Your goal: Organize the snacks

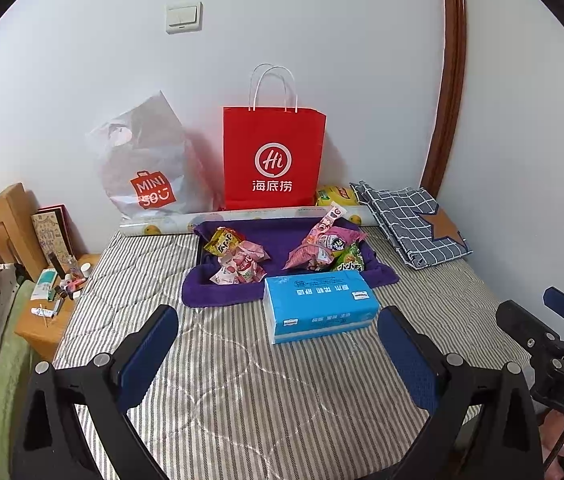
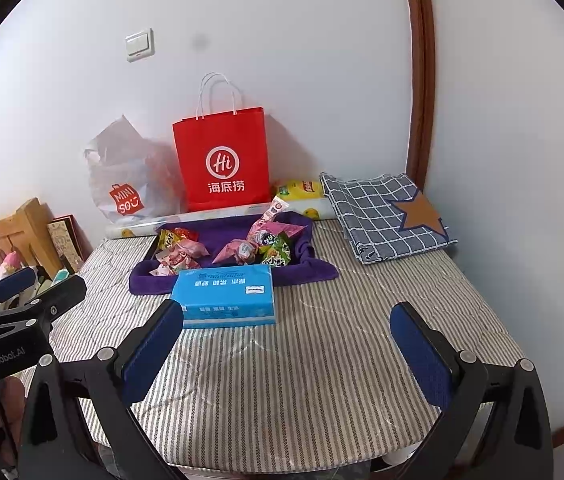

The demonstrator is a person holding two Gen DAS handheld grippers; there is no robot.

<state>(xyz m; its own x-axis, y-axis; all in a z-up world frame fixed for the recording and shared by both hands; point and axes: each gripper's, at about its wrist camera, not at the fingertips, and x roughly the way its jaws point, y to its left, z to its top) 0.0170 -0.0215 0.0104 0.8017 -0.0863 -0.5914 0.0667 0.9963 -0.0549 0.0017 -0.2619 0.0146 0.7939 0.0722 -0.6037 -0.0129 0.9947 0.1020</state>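
Two heaps of snack packets (image 1: pixel 282 254) on purple towel (image 1: pixel 222 294), behind blue tissue box (image 1: pixel 318 304); left gripper (image 1: pixel 278 342) wide open, empty. From right: right gripper (image 2: pixel 286 338) wide open, empty. Sorted already or awaiting sorting? Can't tell.

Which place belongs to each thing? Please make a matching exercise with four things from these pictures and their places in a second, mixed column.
Things:
1. red paper bag
2. blue tissue pack
3. snack packets
4. checked cloth

Places:
A. on the purple towel
B. folded in the far right corner of the bed
C. upright against the wall
D. on the striped sheet, just in front of the towel

Pairs: 1-C, 2-D, 3-A, 4-B
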